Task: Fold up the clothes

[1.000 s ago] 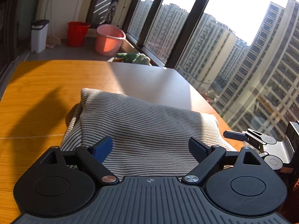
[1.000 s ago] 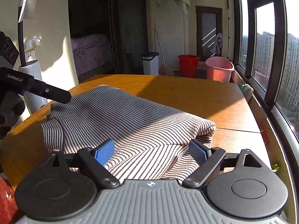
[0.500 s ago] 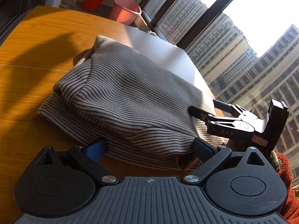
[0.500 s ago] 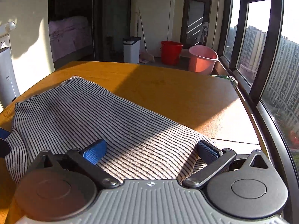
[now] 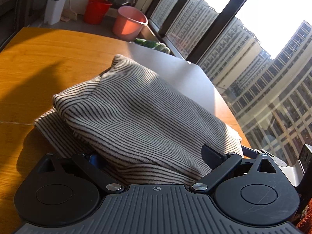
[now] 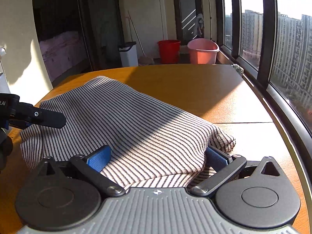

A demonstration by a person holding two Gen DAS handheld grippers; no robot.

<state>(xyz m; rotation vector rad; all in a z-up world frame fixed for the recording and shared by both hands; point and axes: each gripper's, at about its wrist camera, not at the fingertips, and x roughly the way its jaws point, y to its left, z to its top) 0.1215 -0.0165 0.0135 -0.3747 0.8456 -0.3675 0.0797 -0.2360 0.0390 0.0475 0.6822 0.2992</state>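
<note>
A grey-and-black striped garment (image 5: 148, 113) lies folded in a thick stack on the wooden table (image 5: 39, 58). My left gripper (image 5: 154, 156) is open wide at the stack's near edge; cloth fills the gap and the top fold drapes over its left finger. In the right wrist view the same garment (image 6: 136, 120) lies between the blue pads of my right gripper (image 6: 158, 157), which also stands wide open around its near edge. One black finger (image 6: 48, 119) of the left gripper reaches in over the cloth's left side.
The table (image 6: 195, 85) runs along a tall window (image 6: 253, 39) on the right. Beyond its far end stand a red bucket (image 6: 168, 50), a pink tub (image 6: 202, 50) and a white bin (image 6: 127, 52). Green plants (image 5: 152, 44) sit by the sill.
Both grippers have come lower and closer to the garment's near edge, so cloth now sits between their fingers. The right jaws stand a little wider. The left view has rolled.
</note>
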